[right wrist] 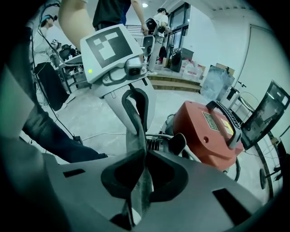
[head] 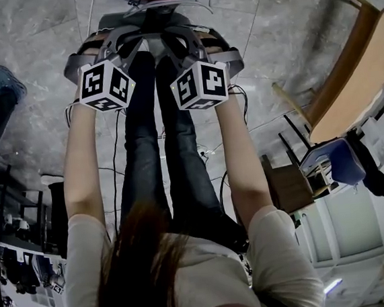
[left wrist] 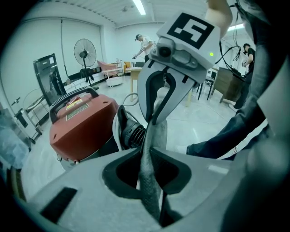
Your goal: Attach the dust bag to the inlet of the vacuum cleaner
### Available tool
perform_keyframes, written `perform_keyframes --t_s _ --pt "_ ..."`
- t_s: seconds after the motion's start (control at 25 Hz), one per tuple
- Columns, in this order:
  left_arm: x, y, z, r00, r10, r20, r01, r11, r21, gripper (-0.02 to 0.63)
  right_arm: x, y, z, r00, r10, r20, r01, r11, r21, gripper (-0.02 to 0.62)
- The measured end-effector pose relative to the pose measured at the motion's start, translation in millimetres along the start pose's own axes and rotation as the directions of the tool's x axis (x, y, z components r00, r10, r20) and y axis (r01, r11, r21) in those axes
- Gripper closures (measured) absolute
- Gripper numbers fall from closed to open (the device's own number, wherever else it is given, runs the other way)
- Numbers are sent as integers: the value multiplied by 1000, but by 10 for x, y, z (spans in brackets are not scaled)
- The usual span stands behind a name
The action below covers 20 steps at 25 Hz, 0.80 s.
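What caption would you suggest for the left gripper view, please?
The left gripper and right gripper, jaws shut, hold a grey dust bag between them near the red vacuum cleaner.

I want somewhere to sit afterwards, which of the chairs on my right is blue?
The black-framed blue chair, lower right in the head view; the pale wooden chair above it is bare wood.

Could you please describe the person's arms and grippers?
The left gripper and right gripper are grey, with curved jaws, a small green light and a white cube of black square markers. Thin dark cables hang by the wrists. The sleeves are short and pale.
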<state>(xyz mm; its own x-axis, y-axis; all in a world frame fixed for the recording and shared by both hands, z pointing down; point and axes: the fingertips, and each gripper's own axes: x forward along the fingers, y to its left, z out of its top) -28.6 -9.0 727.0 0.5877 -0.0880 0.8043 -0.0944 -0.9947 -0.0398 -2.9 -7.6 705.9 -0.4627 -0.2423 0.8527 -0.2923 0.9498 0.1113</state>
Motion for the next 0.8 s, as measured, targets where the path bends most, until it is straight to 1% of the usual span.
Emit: perform_keyframes --t_s 0.04,0.12,0.24,0.28,0.32,0.36,0.4,0.48,0.52,0.56,0.6,0.64,0.68,0.8 --pt "1 6 -7 1000 -9 -4 9 1000 10 552 2 -1 6 1000 -5 5 5 1000 19 563" --pt "0 27 -11 999 -40 -24 42 997 64 551 0 6 14 999 -32 21 30 996 81 565" --pt "21 60 7 993 -100 -68 111 976 189 549 4 9 -11 997 -68 36 61 984 165 565" --pt "30 65 18 991 -112 -79 127 968 218 548 7 8 -24 997 -70 39 62 982 180 566" --pt "36 67 26 990 -117 -82 133 964 230 548 10 6 -34 997 -65 40 57 981 184 566" --pt "38 69 29 991 -113 -76 127 968 218 546 15 0 -39 998 -56 39 49 984 172 565" --pt "37 71 27 993 -102 -59 111 977 182 546 23 -10 -37 998 -44 34 38 989 144 565" --pt "29 75 11 998 -63 -7 64 996 61 545 40 -37 -21 1000 -16 19 15 999 49 563" --pt "26 72 3 999 -43 16 43 999 4 545 46 -46 -14 1000 -2 11 2 1000 -3 563" --pt "27 66 -2 999 -29 31 30 999 -34 546 48 -52 -11 1000 9 5 -9 999 -45 563" --pt "30 62 -5 999 -21 38 23 998 -52 546 49 -56 -12 1000 16 3 -15 998 -69 561" --pt "34 62 -6 999 -21 38 23 998 -52 546 50 -62 -12 1000 17 4 -17 997 -70 561" --pt "36 69 -7 999 -27 31 28 999 -38 546 51 -69 -11 1000 13 9 -12 999 -52 561" --pt "36 117 0 997 -73 -9 74 996 51 543 45 -88 1 999 -32 29 30 998 64 561"
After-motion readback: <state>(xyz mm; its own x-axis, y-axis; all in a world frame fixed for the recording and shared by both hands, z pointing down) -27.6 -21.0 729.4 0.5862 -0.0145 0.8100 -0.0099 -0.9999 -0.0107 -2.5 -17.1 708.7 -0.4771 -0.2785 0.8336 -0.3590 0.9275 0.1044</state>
